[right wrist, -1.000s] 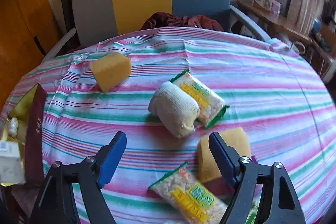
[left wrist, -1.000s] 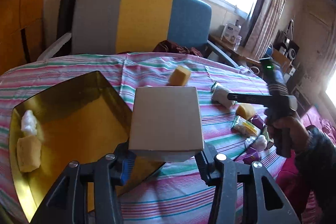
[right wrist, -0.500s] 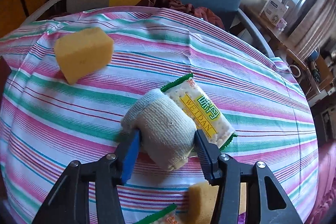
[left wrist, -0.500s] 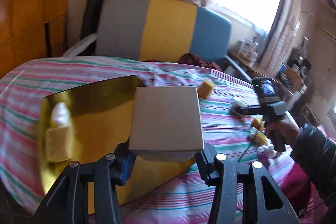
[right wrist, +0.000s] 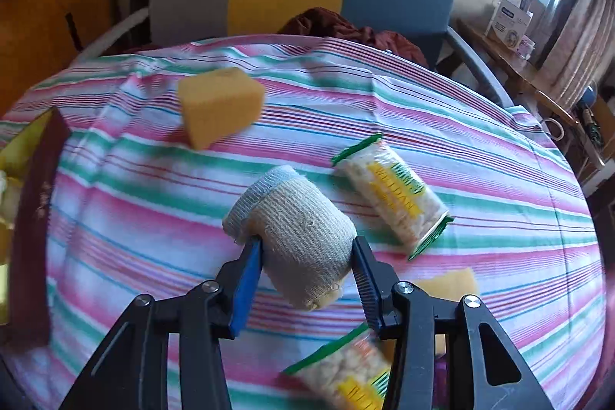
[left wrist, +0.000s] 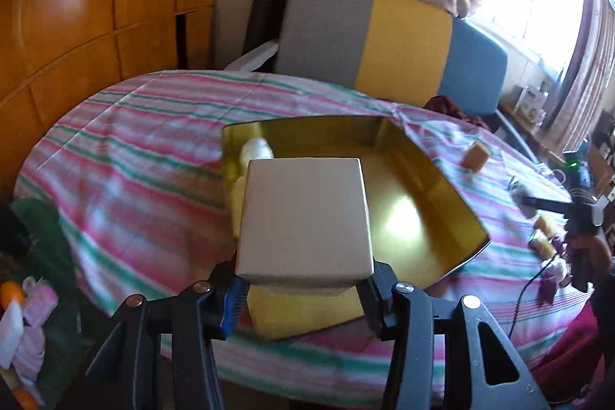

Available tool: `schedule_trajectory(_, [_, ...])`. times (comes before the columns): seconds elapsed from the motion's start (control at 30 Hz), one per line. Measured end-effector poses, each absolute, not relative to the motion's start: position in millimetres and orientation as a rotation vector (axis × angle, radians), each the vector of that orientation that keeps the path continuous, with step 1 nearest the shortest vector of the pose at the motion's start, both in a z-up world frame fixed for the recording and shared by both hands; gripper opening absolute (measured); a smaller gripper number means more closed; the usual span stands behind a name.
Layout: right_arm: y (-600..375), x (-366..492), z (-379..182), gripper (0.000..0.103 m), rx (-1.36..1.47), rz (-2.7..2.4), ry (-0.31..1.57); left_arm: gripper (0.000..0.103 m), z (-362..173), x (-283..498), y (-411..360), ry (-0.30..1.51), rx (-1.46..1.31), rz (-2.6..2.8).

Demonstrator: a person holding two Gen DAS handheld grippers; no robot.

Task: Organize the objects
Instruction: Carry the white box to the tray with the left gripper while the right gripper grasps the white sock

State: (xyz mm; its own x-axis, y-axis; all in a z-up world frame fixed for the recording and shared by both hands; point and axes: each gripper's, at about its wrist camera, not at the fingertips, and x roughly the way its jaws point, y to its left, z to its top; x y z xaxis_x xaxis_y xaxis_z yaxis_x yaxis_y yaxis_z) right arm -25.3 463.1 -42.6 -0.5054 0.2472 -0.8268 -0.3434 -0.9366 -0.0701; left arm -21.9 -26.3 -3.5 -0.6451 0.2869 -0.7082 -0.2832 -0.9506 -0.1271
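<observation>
moved: right gripper [right wrist: 307, 256] went from hovering wide to pinching the bandage roll [right wrist: 296, 229], lifted off the striped tablecloth [right wrist: 480, 125]
left gripper [left wrist: 303, 291]: clamped on beige box [left wrist: 303, 214] above the gold tray [left wrist: 434, 179]
feel: roll's probably soft and light, grab mid-body, don't crush

left gripper [left wrist: 303, 289]: clamped on box [left wrist: 305, 219]
tray [left wrist: 442, 195]: gold, under box, on striped cloth [left wrist: 134, 179]

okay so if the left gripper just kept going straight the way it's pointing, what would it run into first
Probably the gold-lined box. The left gripper, shut on the white box, points over its open inside, so the floor or far wall comes first; depth is unclear.
</observation>
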Motion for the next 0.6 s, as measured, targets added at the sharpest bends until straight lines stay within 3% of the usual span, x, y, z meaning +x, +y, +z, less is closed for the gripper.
schedule_trajectory(0.27, [420.6,-7.2,-32.5,0.047,-1.294,2.565,0.153,0.05,-14.4,-20.6,-23.9,0.024,-1.136,2.563])
schedule_trajectory(0.6, [397.0,10.7,-19.8,0.047,-1.262,2.612,0.185,0.05,-45.8,-62.4,3.5,0.122,-1.367,2.441])
